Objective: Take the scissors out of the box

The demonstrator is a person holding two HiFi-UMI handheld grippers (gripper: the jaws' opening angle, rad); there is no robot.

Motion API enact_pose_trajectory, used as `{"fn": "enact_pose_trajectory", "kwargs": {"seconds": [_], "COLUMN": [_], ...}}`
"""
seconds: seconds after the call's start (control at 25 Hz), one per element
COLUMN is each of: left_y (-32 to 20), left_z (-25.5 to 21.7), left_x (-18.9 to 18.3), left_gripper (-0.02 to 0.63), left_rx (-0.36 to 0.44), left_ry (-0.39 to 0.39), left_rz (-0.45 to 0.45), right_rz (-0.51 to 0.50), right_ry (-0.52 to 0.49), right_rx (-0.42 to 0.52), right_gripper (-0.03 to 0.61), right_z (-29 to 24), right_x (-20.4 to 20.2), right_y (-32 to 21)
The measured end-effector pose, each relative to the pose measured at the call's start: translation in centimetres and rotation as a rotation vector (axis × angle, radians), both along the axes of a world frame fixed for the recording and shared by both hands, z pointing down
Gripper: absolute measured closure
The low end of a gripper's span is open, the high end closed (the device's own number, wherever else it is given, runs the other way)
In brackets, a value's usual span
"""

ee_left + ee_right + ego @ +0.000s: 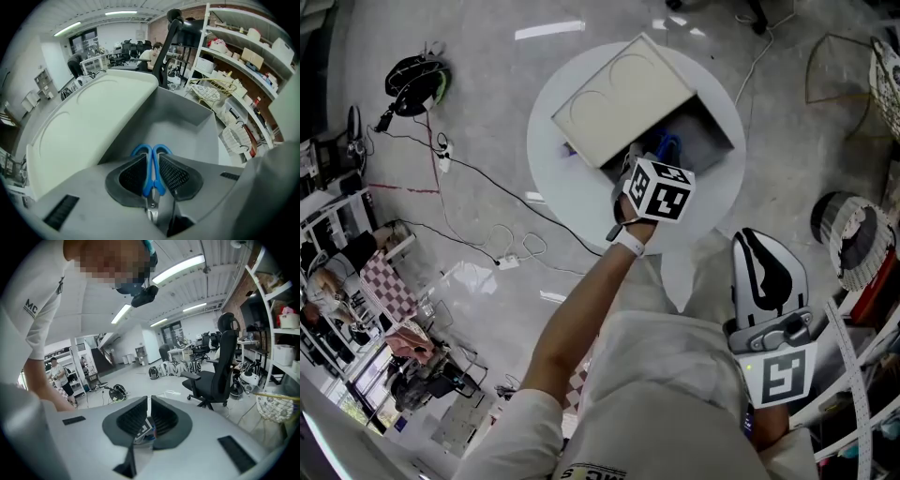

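left gripper (pixel 152 164): jaws pinching the blue-handled steel scissors (pixel 151 177) by the handles | handle loops poke past its tips, above the grey open box with cream lid (pixel 187 129) just ahead | right gripper (pixel 148 416): jaws pressed together, empty, well apart from the box

Scissors (pixel 153 165): glossy blue plastic handles, bare bright metal at pivot. Box (pixel 187 129): matt grey walls; lid (pixel 93 126) smooth cream. Worktop (pixel 572 192) smooth white. Floor (pixel 469 112) polished grey, reflective.
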State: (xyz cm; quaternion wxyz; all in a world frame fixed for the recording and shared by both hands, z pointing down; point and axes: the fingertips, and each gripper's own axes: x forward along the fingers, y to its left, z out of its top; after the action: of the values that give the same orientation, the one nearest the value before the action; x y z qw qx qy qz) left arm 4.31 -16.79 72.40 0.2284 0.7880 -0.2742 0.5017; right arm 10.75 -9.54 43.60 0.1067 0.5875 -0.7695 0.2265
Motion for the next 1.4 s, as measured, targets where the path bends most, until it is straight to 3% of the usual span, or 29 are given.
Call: {"fn": "enact_pose_trajectory", "kwargs": {"seconds": [0.28,0.96,1.4], "left_y": [-0.4,0.9,2.6], "left_z": [-0.3,-10.1,-17.1], "left_x": [-0.2,-0.3,-1.0], "left_gripper": [0.534,0.537,0.537], "left_rx": [-0.041,0.158,0.243], "left_ry": [0.046,0.189,0.277], "left_rz": [-0.052,-0.126,-0.189], "right_rz": [-0.004,-0.079,-0.1], "right_ry": [-0.001,0.035,0.064], "right_rx": [0.017,0.097,0.152], "right_gripper": [0.505,0.505,0.505], "right_z": [-0.5,-4.0,-6.8], "right_x": [0.1,-0.6,-0.1], "right_y": [0.6,3.9,5.6]}}
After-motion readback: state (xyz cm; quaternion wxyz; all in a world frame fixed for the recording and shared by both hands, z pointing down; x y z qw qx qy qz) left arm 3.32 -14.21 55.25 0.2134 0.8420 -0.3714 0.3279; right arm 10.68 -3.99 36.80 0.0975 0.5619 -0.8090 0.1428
